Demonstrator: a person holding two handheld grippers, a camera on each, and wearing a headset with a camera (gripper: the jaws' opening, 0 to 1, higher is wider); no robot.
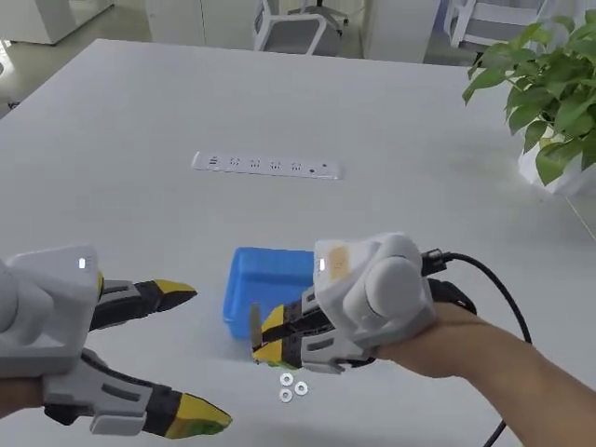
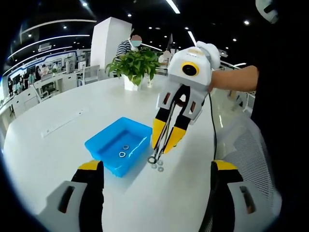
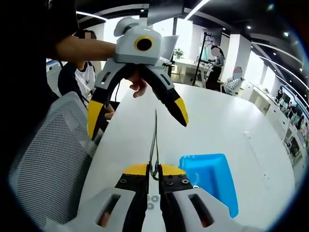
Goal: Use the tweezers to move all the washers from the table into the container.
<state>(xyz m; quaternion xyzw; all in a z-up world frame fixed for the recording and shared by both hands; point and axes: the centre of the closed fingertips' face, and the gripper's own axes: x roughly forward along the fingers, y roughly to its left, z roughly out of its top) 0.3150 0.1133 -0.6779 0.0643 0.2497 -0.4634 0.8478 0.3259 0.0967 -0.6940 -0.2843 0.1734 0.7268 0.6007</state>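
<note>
The right gripper (image 3: 153, 170) has its jaws pressed together on the handle end of the tweezers (image 3: 154, 137), whose thin legs run up the middle of the right gripper view. In the left gripper view their tips come down at centre frame onto one of the washers (image 1: 286, 379), which lie in a tight cluster of three on the counter (image 1: 372, 121), just beside the near wall of the blue container (image 1: 268, 272); whether that one is pinched and lifted or lies flat I cannot tell. Two more rings rest inside the container, left of centre in the left gripper view. The left gripper (image 1: 194, 354) hangs at lower left of the head view, jaws spread wide with nothing between them, well apart from the work. The likeliest failure, as I judge it, is a lost pinch: the rings look thin and flat on a smooth surface, so the tips may skate over one rather than get under its edge; too hard a squeeze could flick it away across the counter. The tweezers are clamped along one narrow stretch and could twist or slide in the jaws, putting the tips out of line. The cluster is so close that the tips may nudge a neighbour or pick up two at once. The carry must clear the container's wall; clipping it could drop the ring outside or shove the container aside.
</note>
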